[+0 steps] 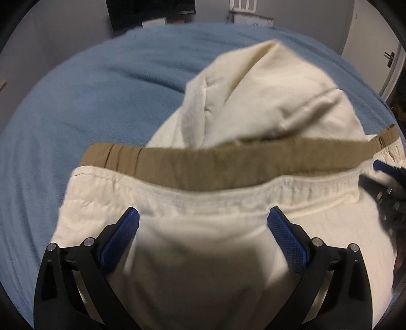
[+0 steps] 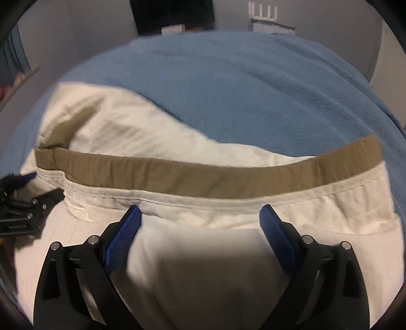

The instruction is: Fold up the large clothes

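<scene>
A cream garment (image 1: 253, 101) with a tan elastic band (image 1: 228, 160) was seen spread over a blue blanket (image 1: 101, 88), filling the lower and right part of the left wrist view and the lower and left part of the right wrist view; whether it was trousers or a top could not be told. The band ran across the middle of both frames, with a gathered cream hem (image 2: 228, 205) just below it and a bunched, raised mass of cloth toward the upper right of the left view. The fabric was judged to be soft, limp and fairly light, likely to sag and crease when lifted, with the banded edge the firmest part and therefore the best place to be gripped, near its two ends. The left gripper (image 1: 203, 218) was seen spread wide, its blue pads (image 1: 121, 236) apart over the cream cloth and nothing pinched between them. The right gripper (image 2: 200, 215) was likewise held wide open over the cloth below the hem, with nothing held. Each tool was glimpsed at the edge of the other's frame, close to the band. Beyond the blanket, grey walls, a dark screen (image 2: 175, 15) at the top centre and a white rack (image 2: 264, 12) at the upper right were made out.
</scene>
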`<action>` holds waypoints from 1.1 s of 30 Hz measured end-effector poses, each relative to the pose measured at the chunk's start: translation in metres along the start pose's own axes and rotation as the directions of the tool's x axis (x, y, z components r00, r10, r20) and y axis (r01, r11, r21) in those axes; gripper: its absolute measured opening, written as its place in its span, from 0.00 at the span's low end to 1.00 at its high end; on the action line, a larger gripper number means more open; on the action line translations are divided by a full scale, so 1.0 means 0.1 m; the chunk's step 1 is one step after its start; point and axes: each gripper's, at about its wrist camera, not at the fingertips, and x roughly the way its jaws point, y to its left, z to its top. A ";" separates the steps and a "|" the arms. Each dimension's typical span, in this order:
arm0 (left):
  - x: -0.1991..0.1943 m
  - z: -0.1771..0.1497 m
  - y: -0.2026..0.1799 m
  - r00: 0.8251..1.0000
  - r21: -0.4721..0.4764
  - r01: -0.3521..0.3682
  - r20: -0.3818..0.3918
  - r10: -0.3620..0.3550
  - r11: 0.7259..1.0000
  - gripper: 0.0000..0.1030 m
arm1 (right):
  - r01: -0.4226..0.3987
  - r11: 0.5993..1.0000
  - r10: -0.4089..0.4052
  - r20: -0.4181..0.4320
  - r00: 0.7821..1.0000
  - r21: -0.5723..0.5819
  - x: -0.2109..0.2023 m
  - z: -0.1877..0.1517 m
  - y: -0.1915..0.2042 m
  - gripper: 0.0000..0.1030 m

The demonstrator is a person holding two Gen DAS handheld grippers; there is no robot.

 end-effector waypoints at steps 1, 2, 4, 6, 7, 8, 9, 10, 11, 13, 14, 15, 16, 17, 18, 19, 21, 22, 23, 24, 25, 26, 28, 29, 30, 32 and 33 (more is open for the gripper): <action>-0.07 -0.04 0.03 1.000 0.001 0.002 0.010 -0.002 1.000 0.95 | 0.018 1.000 -0.018 0.008 1.000 0.000 -0.08 -0.01 -0.08 0.87; -0.12 -0.06 0.07 1.000 -0.002 0.001 0.014 -0.001 1.000 0.95 | 0.046 0.999 -0.046 0.012 0.999 0.012 -0.17 -0.03 -0.21 0.87; -0.26 -0.12 0.19 1.000 -0.024 0.008 0.023 -0.008 1.000 0.95 | 0.059 0.997 -0.060 0.017 0.998 0.053 -0.29 -0.05 -0.44 0.87; -0.34 -0.16 0.32 1.000 -0.054 0.013 0.023 -0.012 0.998 0.95 | 0.114 0.989 -0.114 -0.006 0.993 0.096 -0.34 -0.08 -0.73 0.87; -0.34 -0.17 0.39 1.000 -0.069 0.017 0.005 -0.016 0.997 0.95 | 0.123 0.987 -0.121 -0.022 0.992 0.108 -0.33 -0.09 -0.84 0.87; -0.31 -0.18 0.44 1.000 -0.077 0.019 -0.016 -0.020 0.997 0.95 | 0.114 0.986 -0.110 -0.041 0.993 0.119 -0.30 -0.11 -0.94 0.87; -0.27 -0.19 0.49 0.999 -0.085 0.024 -0.039 -0.028 0.996 0.95 | 0.104 0.987 -0.098 -0.051 0.994 0.123 -0.27 -0.13 -0.99 0.87; -0.23 -0.18 0.51 0.998 -0.088 0.023 -0.054 -0.028 0.996 0.95 | 0.102 0.988 -0.096 -0.056 0.994 0.118 -0.24 -0.14 -1.00 0.87; -0.17 -0.19 0.52 0.998 -0.089 0.020 -0.064 -0.026 0.996 0.95 | 0.121 0.988 -0.115 -0.062 0.991 0.096 -0.19 -0.15 -0.98 0.87; -0.07 -0.18 0.51 0.997 -0.083 0.010 -0.082 -0.017 0.996 0.95 | 0.152 0.986 -0.146 -0.077 0.986 0.071 -0.09 -0.13 -0.93 0.87; -0.03 -0.17 0.50 0.996 -0.083 0.009 -0.085 -0.017 0.996 0.95 | 0.158 0.985 -0.152 -0.089 0.984 0.073 -0.03 -0.12 -0.93 0.87; 0.02 -0.17 0.50 0.995 -0.087 0.014 -0.092 -0.022 0.996 0.95 | 0.155 0.984 -0.147 -0.097 0.984 0.082 0.02 -0.11 -0.96 0.87; 0.07 -0.15 0.51 0.995 -0.097 0.021 -0.096 -0.031 0.995 0.95 | 0.149 0.984 -0.139 -0.103 0.985 0.093 0.06 -0.10 -0.98 0.87; 0.11 -0.15 0.53 0.994 -0.108 0.029 -0.099 -0.040 0.994 0.95 | 0.140 0.984 -0.128 -0.107 0.986 0.106 0.10 -0.10 -1.00 0.88; 0.15 -0.14 0.55 0.994 -0.119 0.040 -0.100 -0.052 0.992 0.95 | 0.132 0.985 -0.120 -0.108 0.987 0.115 0.13 -0.12 -1.04 0.88; 0.17 -0.14 0.56 0.994 -0.125 0.045 -0.098 -0.058 0.991 0.96 | 0.126 0.984 -0.113 -0.107 0.988 0.123 0.15 -0.12 -1.07 0.88; 0.21 -0.13 0.57 0.994 -0.125 0.047 -0.095 -0.059 0.991 0.96 | 0.123 0.984 -0.110 -0.101 0.989 0.131 0.19 -0.11 -1.11 0.89; 0.22 -0.13 0.57 0.994 -0.127 0.048 -0.096 -0.060 0.991 0.96 | 0.127 0.983 -0.116 -0.095 0.989 0.129 0.18 -0.11 -1.11 0.89; 0.25 -0.05 0.60 0.993 -0.127 0.049 -0.097 -0.062 0.991 0.96 | 0.131 0.983 -0.121 -0.089 0.989 0.125 0.17 -0.11 -1.10 0.89; 0.23 -0.04 0.60 0.994 -0.127 0.048 -0.096 -0.060 0.991 0.95 | 0.138 0.983 -0.129 -0.081 0.988 0.118 0.14 -0.11 -1.08 0.89; 0.18 -0.03 0.61 0.994 -0.128 0.046 -0.088 -0.057 0.991 0.95 | 0.145 0.983 -0.137 -0.075 0.988 0.110 0.08 -0.15 -1.07 0.88; 0.10 -0.03 0.60 0.996 -0.130 0.041 -0.074 -0.051 0.991 0.95 | 0.156 0.983 -0.151 -0.064 0.987 0.100 -0.03 -0.16 -1.03 0.88; -0.09 -0.06 0.56 0.998 -0.118 0.020 -0.050 -0.026 0.993 0.94 | 0.153 0.983 -0.151 -0.024 0.988 0.100 -0.25 -0.18 -0.95 0.88; -0.22 -0.10 0.53 1.000 -0.107 0.009 -0.020 -0.011 0.994 0.94 | 0.119 0.989 -0.122 0.027 0.992 0.085 -0.43 -0.24 -0.86 0.88; -0.41 -0.17 0.45 0.999 -0.081 0.039 0.030 -0.037 0.996 0.94 | 0.087 0.995 -0.090 0.067 0.994 0.054 -0.58 -0.30 -0.76 0.88; -0.65 -0.31 0.27 0.993 -0.023 0.095 0.078 -0.093 0.995 0.94 | 0.028 0.999 -0.022 0.135 0.991 -0.039 -0.84 -0.46 -0.48 0.88; -0.75 -0.42 0.13 0.988 0.022 0.132 0.084 -0.133 0.991 0.94 | -0.002 0.997 0.015 0.154 0.988 -0.078 -0.92 -0.55 -0.34 0.88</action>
